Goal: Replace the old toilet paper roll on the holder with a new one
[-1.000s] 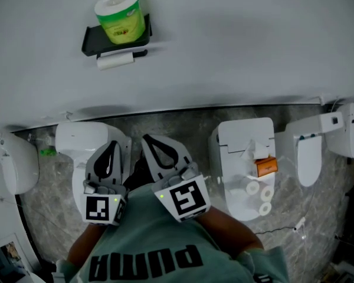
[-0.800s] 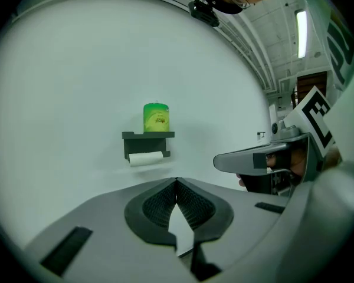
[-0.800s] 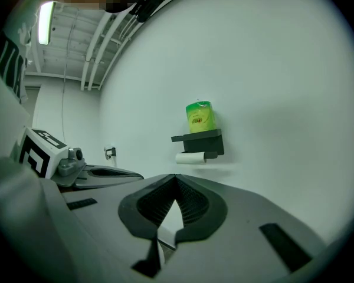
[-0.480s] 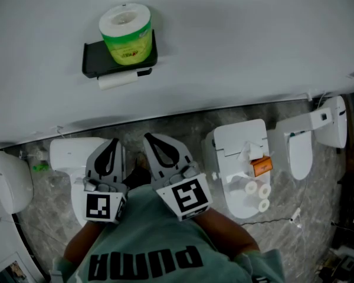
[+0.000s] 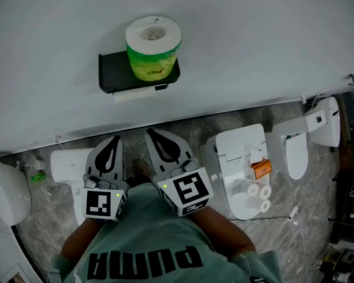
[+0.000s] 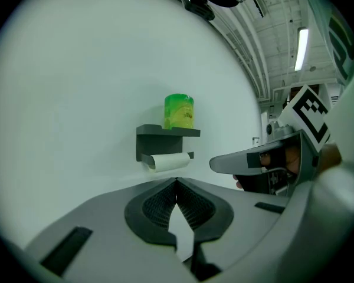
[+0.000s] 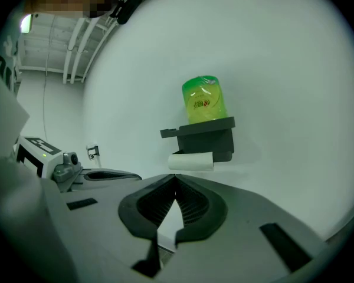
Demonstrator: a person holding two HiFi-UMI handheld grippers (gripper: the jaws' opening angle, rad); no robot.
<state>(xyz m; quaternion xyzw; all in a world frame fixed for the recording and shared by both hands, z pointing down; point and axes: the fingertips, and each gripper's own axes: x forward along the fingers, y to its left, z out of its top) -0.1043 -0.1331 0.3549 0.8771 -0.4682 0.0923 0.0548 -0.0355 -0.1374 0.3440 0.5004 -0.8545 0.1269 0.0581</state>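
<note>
A black wall holder (image 5: 108,78) carries a new roll in a green wrapper (image 5: 153,46) standing on its top shelf. The nearly spent white old roll (image 5: 134,95) hangs on the bar underneath. Both grippers are held side by side well short of the wall and point at it. My left gripper (image 5: 113,140) and my right gripper (image 5: 153,135) are both shut with nothing in them. The left gripper view shows the holder (image 6: 165,139), green roll (image 6: 179,111) and old roll (image 6: 170,161) ahead of the closed tips (image 6: 176,180). The right gripper view shows the same set (image 7: 206,135) straight ahead.
White toilets stand along the wall's foot on the marble floor: one at the left (image 5: 71,164), one to the right (image 5: 242,152) with several spare rolls (image 5: 256,193) and an orange box (image 5: 262,168) on it, another further right (image 5: 295,149).
The holder has shifted right and lower in the head view and looks larger as the person comes nearer. Both grippers have edged forward with it and stay shut.
</note>
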